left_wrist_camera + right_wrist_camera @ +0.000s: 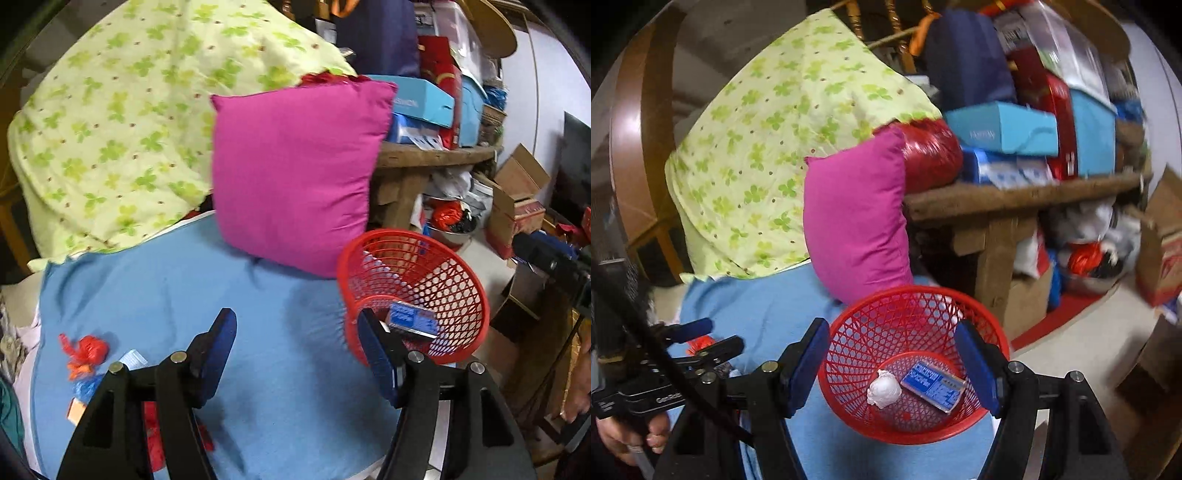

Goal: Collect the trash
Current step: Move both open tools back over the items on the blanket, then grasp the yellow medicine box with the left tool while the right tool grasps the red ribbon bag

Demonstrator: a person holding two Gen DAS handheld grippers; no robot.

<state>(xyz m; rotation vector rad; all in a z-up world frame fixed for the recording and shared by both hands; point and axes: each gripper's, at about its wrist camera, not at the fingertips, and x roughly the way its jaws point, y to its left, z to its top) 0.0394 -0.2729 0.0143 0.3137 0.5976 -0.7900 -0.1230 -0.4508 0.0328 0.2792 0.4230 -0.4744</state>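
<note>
Inside the red basket (912, 365) the blue box (932, 386) lies flat (long axis slanting down-right), both grippers' fingers wide, empty.

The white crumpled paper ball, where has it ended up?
In the right wrist view, the white paper ball lies on the bottom of the red basket, just left of the small blue box.

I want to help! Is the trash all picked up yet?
Not yet. Done: a white paper ball and a small blue box lie in the red basket. In hand: nothing, both jaws empty. Left: red wrapper and other scraps on the blue sheet.
</note>
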